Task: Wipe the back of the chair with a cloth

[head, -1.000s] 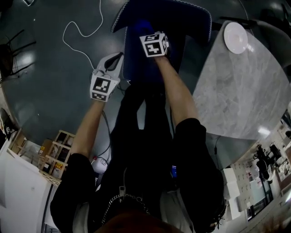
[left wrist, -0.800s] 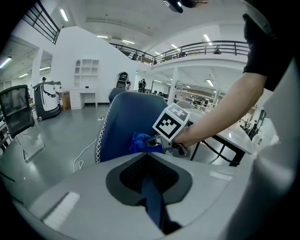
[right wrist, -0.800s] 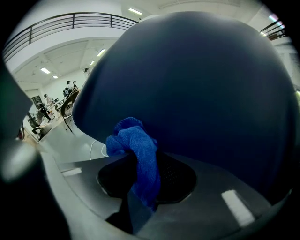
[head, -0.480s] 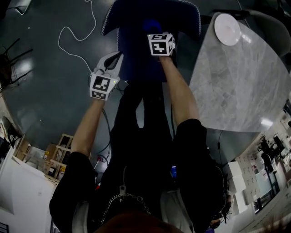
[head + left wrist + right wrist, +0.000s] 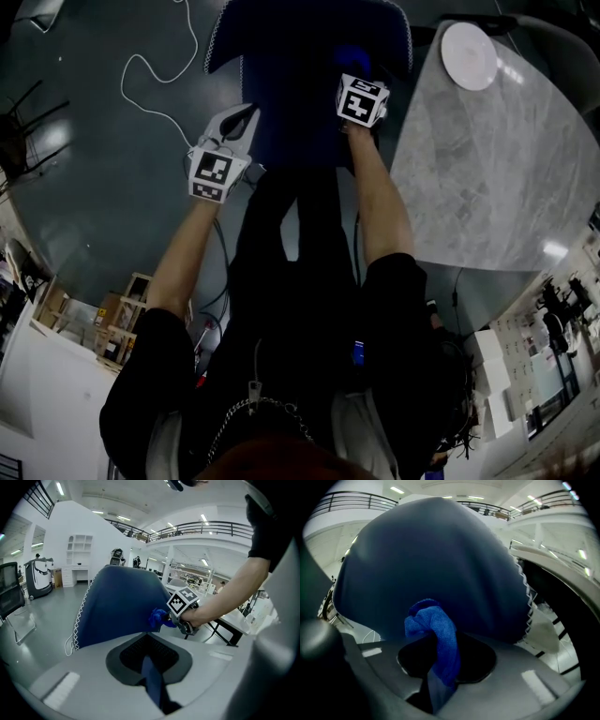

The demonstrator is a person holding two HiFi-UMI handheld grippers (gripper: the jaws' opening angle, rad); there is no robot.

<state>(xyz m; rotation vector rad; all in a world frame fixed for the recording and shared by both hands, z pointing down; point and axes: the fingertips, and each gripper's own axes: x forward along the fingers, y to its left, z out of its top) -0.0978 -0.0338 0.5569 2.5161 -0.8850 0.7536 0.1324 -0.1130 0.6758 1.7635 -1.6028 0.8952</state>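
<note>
1. Hovering at the 9 o'clock edge of the chair back (image 5: 300, 56) in the head view, the left gripper (image 5: 239, 120) has its jaws drawn together, with no cloth between them. It seems best used to steady the chair, or else held out of the wiping path.
2. The chair back is dark blue upholstery with white stitching along its rim. The blue cloth (image 5: 433, 630) meets it at about 2 o'clock in the head view.
3. The right gripper (image 5: 436, 686) is clamped on the cloth, and a bunched wad stands past its tips against the fabric. A good wipe probably needs steady pressure through that wad and overlapping passes from 2 o'clock toward 9 o'clock. The hard jaw tips should not touch the upholstery.
4. Only the left gripper view shows the cloth's contact side-on. Only the right gripper view shows the pinch itself. Only the head view shows the marble table (image 5: 487, 169) and the white plate (image 5: 469, 56) at the chair's 3 o'clock, near the right forearm.
</note>
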